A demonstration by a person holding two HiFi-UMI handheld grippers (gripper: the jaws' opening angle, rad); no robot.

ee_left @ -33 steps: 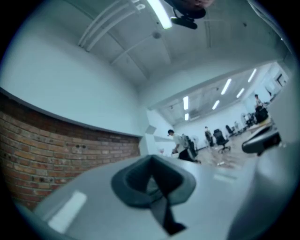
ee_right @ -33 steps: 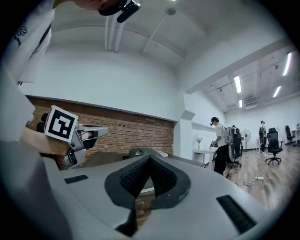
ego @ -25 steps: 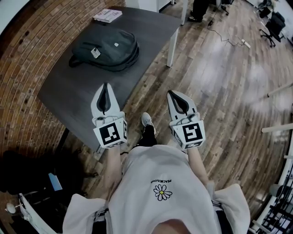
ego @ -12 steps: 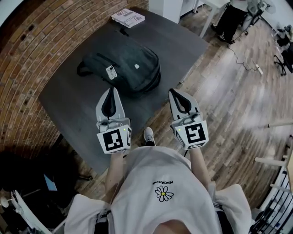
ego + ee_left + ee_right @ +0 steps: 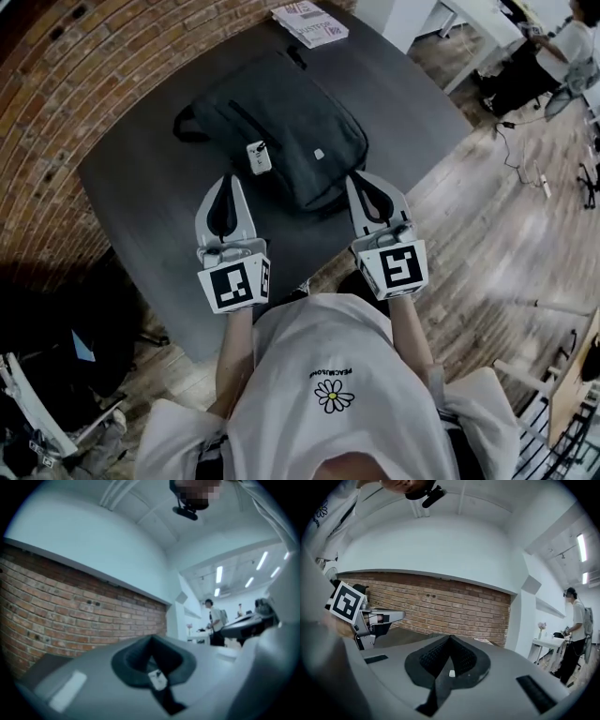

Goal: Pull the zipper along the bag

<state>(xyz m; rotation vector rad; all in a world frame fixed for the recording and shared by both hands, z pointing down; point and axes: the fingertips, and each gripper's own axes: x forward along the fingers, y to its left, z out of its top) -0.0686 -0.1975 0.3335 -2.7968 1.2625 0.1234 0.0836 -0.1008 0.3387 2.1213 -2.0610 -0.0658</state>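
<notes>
A dark grey backpack (image 5: 281,127) lies flat on the dark table (image 5: 141,197) in the head view, a white tag (image 5: 258,157) hanging near its near edge. My left gripper (image 5: 225,180) is held over the table just short of the bag's near left side, jaws shut and empty. On the right, my right gripper (image 5: 362,178) hovers at the bag's near right corner, also shut on nothing. In the left gripper view its tips (image 5: 151,641) point up at a brick wall. The right gripper view shows its closed tips (image 5: 450,638) and the left gripper (image 5: 361,616) beside it.
A magazine (image 5: 309,22) lies at the table's far end. A brick wall (image 5: 56,84) runs along the left. Wooden floor (image 5: 506,234) lies to the right, with a person (image 5: 553,47) and desks far off. Dark bags (image 5: 56,347) sit on the floor at lower left.
Over the second I have come closer to the table: the bag has slid down and right in view until both shut grippers reach its near edge.
</notes>
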